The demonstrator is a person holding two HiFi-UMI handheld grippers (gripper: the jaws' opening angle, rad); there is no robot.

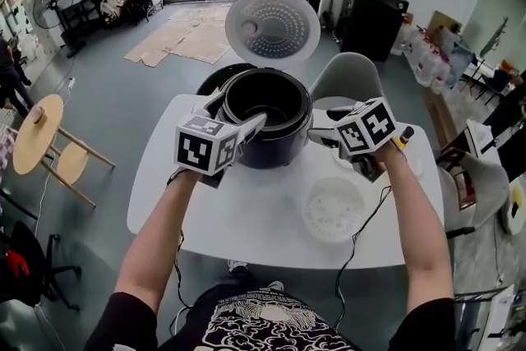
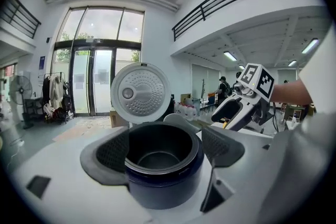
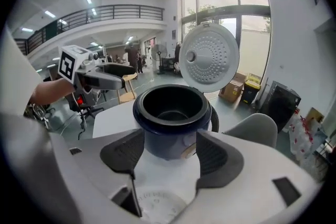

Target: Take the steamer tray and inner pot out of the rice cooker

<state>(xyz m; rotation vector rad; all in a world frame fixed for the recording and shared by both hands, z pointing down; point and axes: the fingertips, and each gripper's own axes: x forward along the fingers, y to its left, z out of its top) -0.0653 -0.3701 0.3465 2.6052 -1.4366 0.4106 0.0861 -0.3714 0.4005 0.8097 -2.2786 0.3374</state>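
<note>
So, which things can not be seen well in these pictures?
- Tray: in the right gripper view it is cut off by the bottom edge and partly covered by the right gripper body.
- Cooker, near left side: in the head view it is behind the left gripper and its cube.
- People at the back: in both gripper views they are too small to make out.

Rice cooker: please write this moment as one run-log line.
steamer tray: out, on table | inner pot: in rice cooker, lid up | left gripper: open | right gripper: open, empty
</note>
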